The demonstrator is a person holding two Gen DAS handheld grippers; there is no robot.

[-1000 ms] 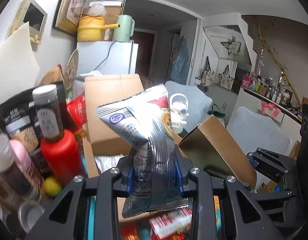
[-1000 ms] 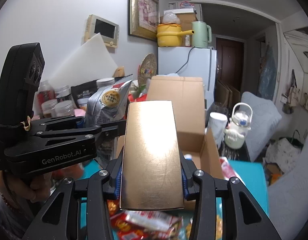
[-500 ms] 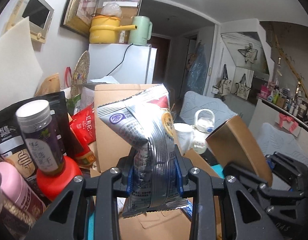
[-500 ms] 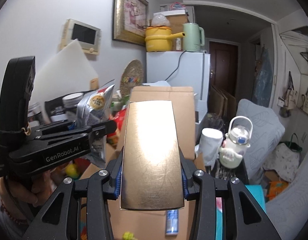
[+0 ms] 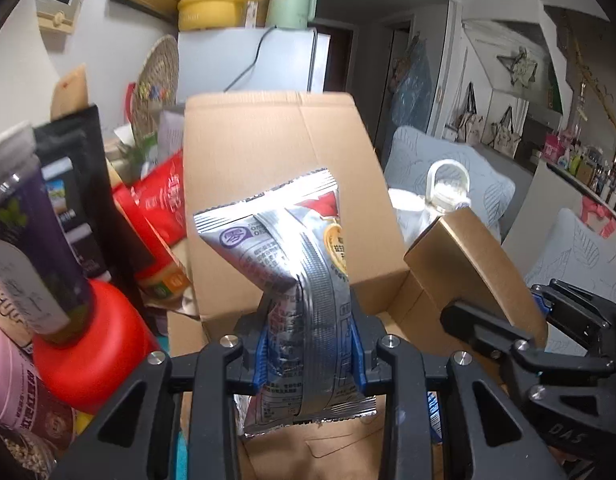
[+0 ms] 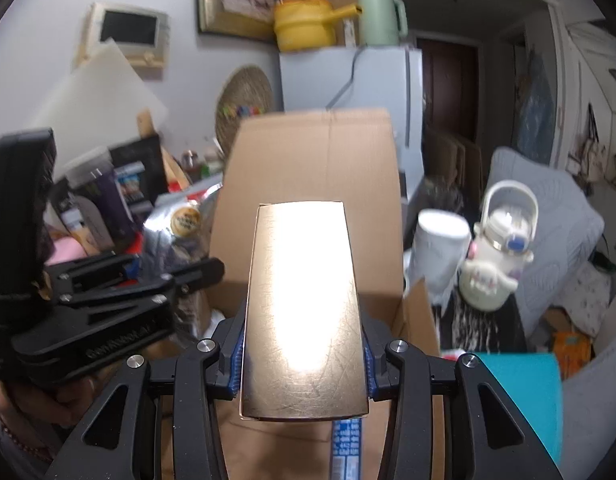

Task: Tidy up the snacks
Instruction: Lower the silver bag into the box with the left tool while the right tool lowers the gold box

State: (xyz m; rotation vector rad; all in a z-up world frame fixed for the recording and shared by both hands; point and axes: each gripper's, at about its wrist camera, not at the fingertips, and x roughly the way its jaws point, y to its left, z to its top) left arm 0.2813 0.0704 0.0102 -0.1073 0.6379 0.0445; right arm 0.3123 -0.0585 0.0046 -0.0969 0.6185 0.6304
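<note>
My left gripper is shut on a crumpled silver snack packet, which stands up between the blue pads. The right gripper is shut on a shiny gold box, also seen as the gold box at the right of the left wrist view. Both hang over the open cardboard box, whose tall back flap rises behind them. In the right wrist view the left gripper sits to the left with the silver packet. A blue packet lies inside the box, below the gold box.
Jars, a red-lidded container, a red bag and a black pouch crowd the left side. A white cup and a white kettle stand right of the box. A teal surface shows at the right. A hand holds the left gripper.
Both grippers have moved forward and down toward the cardboard box, still holding the packet and the gold box. The snacks on the teal surface have dropped out of view; the box's inside now lies below.
</note>
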